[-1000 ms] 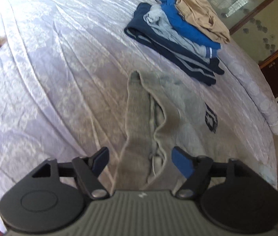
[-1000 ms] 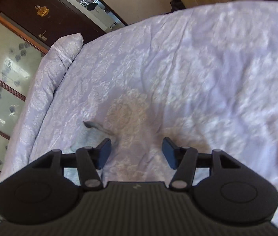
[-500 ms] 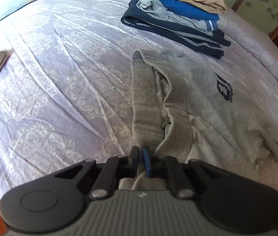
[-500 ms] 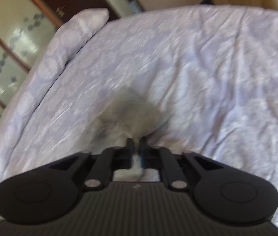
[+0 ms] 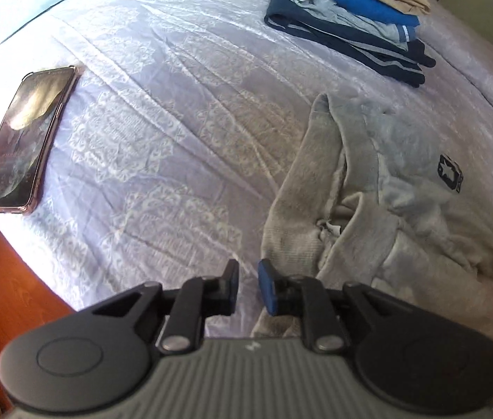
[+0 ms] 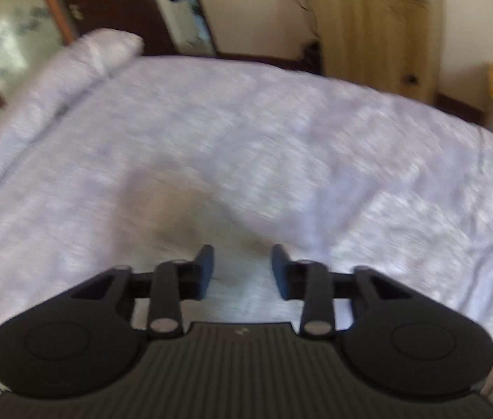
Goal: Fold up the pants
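Note:
Grey sweatpants (image 5: 368,202) with a small dark logo lie bunched on the lilac bedspread (image 5: 176,139), at the right of the left wrist view, waistband toward me. My left gripper (image 5: 248,284) is slightly open and empty, just left of the waistband's near corner. In the blurred right wrist view my right gripper (image 6: 243,265) is open and empty above the bedspread (image 6: 316,157). A grey blur (image 6: 176,209) ahead of it may be pant cloth; I cannot tell.
A phone (image 5: 26,139) in a clear case lies at the bed's left edge above a wooden frame (image 5: 5,293). A pile of folded clothes (image 5: 347,17) sits at the back. In the right wrist view a pillow roll (image 6: 47,80) and wooden furniture (image 6: 368,42) stand behind.
Both grippers were shut on the grey pants half a second ago; now both have opened and let go. The left gripper has shifted left, bringing the phone into view.

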`<state>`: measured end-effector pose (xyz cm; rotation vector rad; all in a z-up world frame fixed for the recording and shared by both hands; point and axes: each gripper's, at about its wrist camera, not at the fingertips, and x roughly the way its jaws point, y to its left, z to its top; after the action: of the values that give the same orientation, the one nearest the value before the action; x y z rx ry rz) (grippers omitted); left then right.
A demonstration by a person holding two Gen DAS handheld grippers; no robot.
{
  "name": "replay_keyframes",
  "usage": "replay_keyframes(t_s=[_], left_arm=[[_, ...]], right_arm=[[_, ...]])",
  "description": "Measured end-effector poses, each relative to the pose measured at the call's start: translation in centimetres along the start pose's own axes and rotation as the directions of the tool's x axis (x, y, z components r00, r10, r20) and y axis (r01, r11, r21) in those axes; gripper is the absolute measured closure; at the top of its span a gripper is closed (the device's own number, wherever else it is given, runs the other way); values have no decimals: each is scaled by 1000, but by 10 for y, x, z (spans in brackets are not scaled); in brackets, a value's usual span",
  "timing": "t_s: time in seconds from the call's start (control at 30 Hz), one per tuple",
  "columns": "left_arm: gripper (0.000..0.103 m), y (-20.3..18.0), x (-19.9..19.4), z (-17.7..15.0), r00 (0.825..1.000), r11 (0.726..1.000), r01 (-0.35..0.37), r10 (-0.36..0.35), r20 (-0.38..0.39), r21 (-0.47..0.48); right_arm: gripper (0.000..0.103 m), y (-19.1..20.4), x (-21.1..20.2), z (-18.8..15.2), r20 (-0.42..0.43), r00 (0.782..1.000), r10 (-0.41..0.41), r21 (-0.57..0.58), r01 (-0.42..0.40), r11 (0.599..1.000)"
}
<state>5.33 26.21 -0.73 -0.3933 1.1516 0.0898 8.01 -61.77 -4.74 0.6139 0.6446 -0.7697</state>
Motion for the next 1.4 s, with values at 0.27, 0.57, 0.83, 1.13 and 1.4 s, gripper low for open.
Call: replay_keyframes(t_s=[0.27,0.57,0.83,1.13,1.4], left_arm=[[41,-8,-29,69,960,999,38,-34,278,-7],[19,-74,83,125,973,988,54,-85,213,147],[62,-116,118,110,978,959,26,-83,191,282],[76,-107,105,132,945,982,68,-121,305,177],[52,-117,115,127,959,978,-84,27,281,192]], right_arm=[[61,-4,-9,13,113,987,118,-54,-113,992],[33,51,34,13,4,995,104,-261,-100,960],[87,83,24,7,85,993,79,-373,-42,927],[87,119,28,38,200,969,142,-230,-94,969],[48,140,53,1,116,993,13,-346,28,938]])
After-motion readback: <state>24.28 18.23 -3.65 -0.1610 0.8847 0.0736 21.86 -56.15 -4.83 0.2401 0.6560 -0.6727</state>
